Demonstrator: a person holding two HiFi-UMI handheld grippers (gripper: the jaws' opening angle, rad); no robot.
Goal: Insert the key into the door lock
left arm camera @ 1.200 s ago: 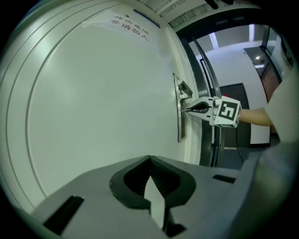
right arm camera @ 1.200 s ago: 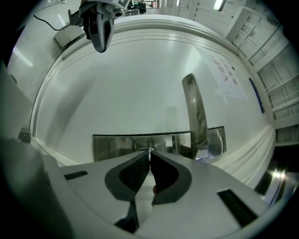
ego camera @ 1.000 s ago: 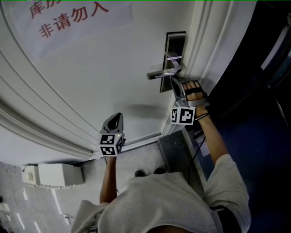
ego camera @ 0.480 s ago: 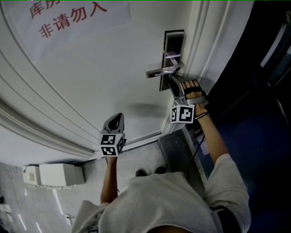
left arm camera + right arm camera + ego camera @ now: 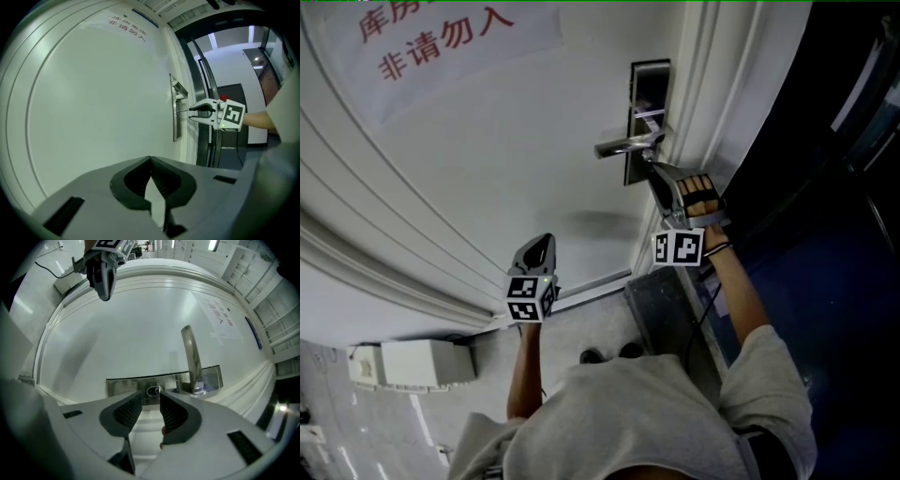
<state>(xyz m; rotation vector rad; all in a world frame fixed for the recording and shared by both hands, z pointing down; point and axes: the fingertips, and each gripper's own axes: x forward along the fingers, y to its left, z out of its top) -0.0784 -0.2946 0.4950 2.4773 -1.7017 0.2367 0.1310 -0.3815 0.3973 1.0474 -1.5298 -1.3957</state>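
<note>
We see the right claw (image 5: 150,399) standing open, its nose aimed squarely at the door (image 5: 140,319). Its jaws have just been opening, and the two ribbed pads (image 5: 125,411) now stand apart with a bare gap between them; neither presses on anything. Straight ahead of that gap, just past the tips, sits the key (image 5: 155,391), lodged in the lock plate (image 5: 119,386) and seen end-on as a small oval. We cannot tell whether its end still reaches in between the tips, but the pads are clear of it. From the left gripper view the key shows as a thin stub running from the plate towards the right claw's tips.

The door handle (image 5: 191,357) springs from the same plate, just to the right of the open jaws in the right gripper view, and runs up and away from them. A gloved hand (image 5: 698,195) grips this claw, with the marker cube (image 5: 678,247) just behind it.

The left claw (image 5: 150,160) hangs well apart from the right one, out in front of the plain door face, touching nothing. Its jaws meet at the tips with nothing between them. A paper sign (image 5: 441,37) with red characters is stuck to the door well beyond this claw.
</note>
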